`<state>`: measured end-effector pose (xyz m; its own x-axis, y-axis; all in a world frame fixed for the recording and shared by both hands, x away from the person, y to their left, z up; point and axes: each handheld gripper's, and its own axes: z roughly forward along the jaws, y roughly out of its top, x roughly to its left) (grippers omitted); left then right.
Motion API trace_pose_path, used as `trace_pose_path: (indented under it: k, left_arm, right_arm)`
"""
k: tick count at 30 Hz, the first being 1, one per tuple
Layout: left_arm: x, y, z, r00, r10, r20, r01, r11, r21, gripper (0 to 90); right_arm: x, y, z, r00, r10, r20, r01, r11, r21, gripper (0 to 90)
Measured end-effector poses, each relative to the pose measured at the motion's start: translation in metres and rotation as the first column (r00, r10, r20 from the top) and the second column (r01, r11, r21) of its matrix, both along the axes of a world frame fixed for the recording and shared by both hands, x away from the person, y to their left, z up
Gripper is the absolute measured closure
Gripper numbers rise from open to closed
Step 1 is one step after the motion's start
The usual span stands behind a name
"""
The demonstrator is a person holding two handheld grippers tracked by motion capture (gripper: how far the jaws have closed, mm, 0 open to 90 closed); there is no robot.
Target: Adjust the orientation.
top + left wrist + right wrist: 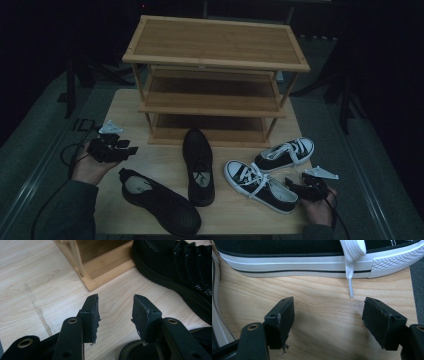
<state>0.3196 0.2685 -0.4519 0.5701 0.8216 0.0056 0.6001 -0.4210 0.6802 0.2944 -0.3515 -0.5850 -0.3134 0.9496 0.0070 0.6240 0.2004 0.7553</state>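
Note:
Two black mesh shoes lie on the wooden table point(125, 112): one point(198, 167) points at the shoe rack point(215, 45), the other point(160, 202) lies slanted at the front left. Two black-and-white sneakers sit to the right, a near one point(260, 186) and a far one point(285, 154). My left gripper point(131, 149) hovers left of the black shoes, open, with bare table between its jaws point(115, 312). My right gripper point(291, 182) is open behind the near sneaker's heel. It faces the far sneaker's side point(312, 255), whose white lace point(352, 252) hangs down over the sole.
The three-tier wooden rack stands at the table's back, and its front left leg point(77, 262) rises just ahead of my left gripper. A black mesh shoe point(180, 267) lies right of that leg. The table's right edge point(414, 297) runs beside my right gripper. Dark floor surrounds the table.

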Motion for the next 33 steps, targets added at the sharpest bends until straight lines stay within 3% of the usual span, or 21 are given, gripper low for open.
trace_pose_path:
  k: [18,33]
  left_arm:
    - [-0.017,-0.009,0.010,0.9986,-0.051,-0.017,0.051,0.9982,0.030,56.3]
    - [-0.026,-0.004,-0.001,0.9953,-0.063,-0.074,0.068,0.9952,0.070,56.4]
  right_arm:
    - [0.000,0.000,0.000,1.0000,-0.002,0.001,0.002,1.000,0.000,25.8]
    - [-0.001,0.000,0.000,1.0000,-0.003,0.001,0.003,1.000,0.000,25.8]
